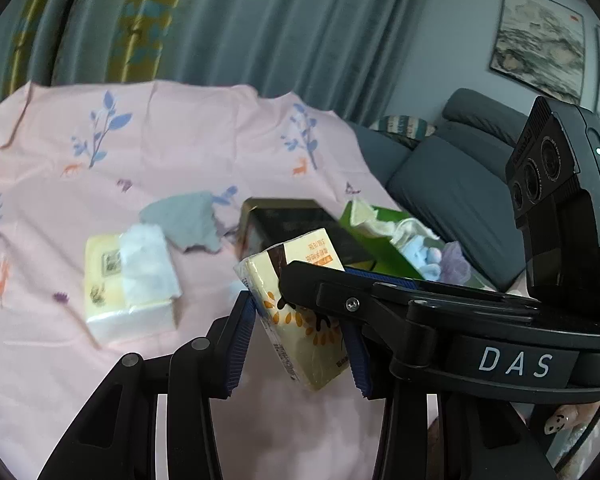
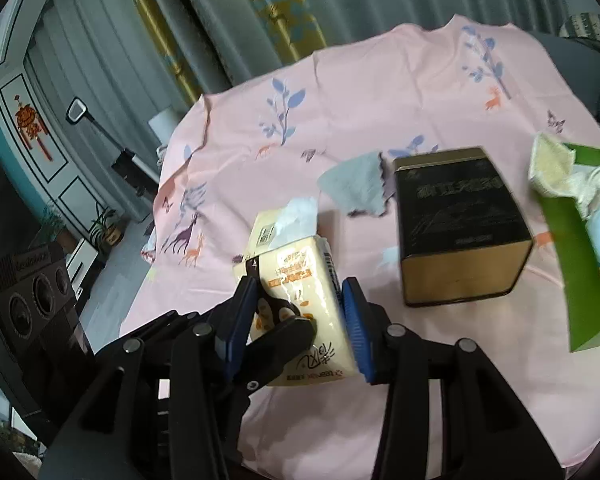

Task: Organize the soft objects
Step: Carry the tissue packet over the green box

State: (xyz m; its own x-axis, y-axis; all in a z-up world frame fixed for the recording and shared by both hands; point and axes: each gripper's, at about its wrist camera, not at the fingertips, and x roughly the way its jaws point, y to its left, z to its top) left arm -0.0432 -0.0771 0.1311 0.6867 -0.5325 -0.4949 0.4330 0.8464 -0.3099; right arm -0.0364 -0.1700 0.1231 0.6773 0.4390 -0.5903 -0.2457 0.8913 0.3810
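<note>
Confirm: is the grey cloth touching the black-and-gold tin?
Apart. The right wrist view shows pink tablecloth between the grey cloth and the black-and-gold tin.

Home living room, grey sofa (image 1: 440, 172), curtains (image 1: 228, 20) (floral-striped), framed painting (image 1: 540, 40)

From my left gripper (image 1: 298, 334), the right gripper's finger crosses the tissue pack (image 1: 296, 280) and hides its near end. Beyond it, the black tin (image 1: 292, 220) is half covered by the pack. The lettering on the pack is too blurred for me to read. Right of the right gripper (image 2: 300, 320), the green box (image 2: 572, 264) runs off frame.
</note>
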